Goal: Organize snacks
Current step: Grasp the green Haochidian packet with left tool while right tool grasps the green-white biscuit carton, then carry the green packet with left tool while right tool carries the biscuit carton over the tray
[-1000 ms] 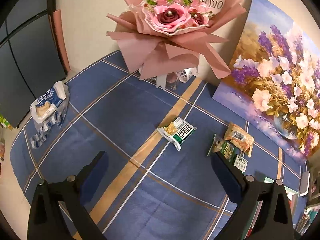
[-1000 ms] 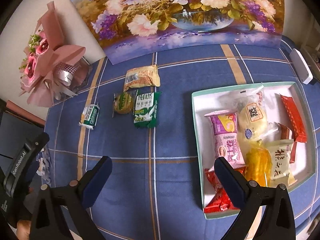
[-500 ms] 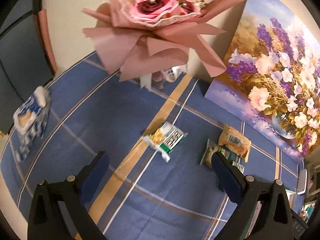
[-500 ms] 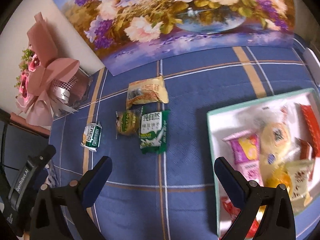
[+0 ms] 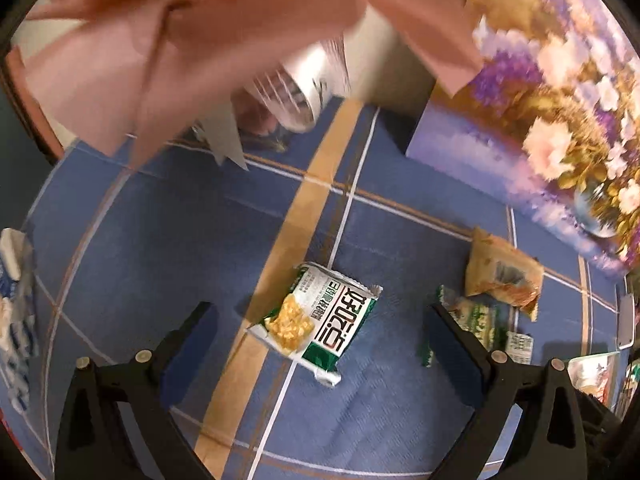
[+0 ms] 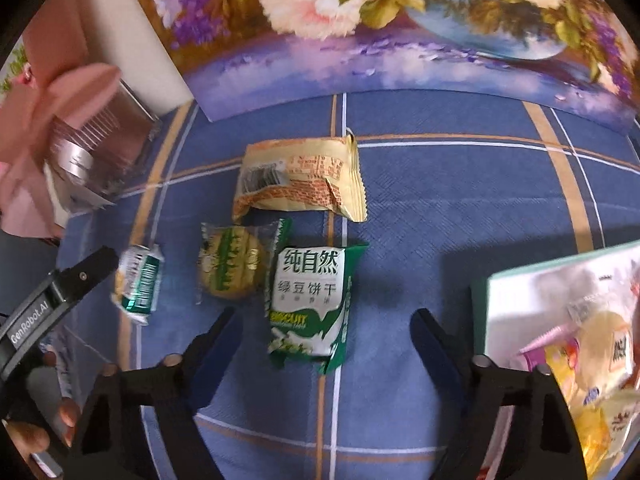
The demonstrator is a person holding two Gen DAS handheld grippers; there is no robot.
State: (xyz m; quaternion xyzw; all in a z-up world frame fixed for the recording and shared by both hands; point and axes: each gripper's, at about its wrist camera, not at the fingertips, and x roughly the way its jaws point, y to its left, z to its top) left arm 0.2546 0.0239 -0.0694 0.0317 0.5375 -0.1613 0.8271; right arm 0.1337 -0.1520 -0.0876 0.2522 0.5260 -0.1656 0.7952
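My left gripper is open and hangs low over the blue checked cloth. A green-and-white corn snack packet lies between its fingers, untouched. My right gripper points down at a green biscuit packet. Its jaws are closing, with the packet's lower end between them and the pads clear of it. Beside that packet lie a round cake in a clear wrapper and a yellow-orange packet. The corn packet shows at the left, under a left gripper finger.
A white tray with a mint rim holds several snacks at the right. A flower painting leans against the wall behind. A pink bouquet overhangs the cloth's far left. A tissue pack lies at the left edge.
Both grippers have come down and forward toward the cloth, the left over the corn packet, the right leftward from the tray to over the biscuit packet. The right jaws have narrowed.
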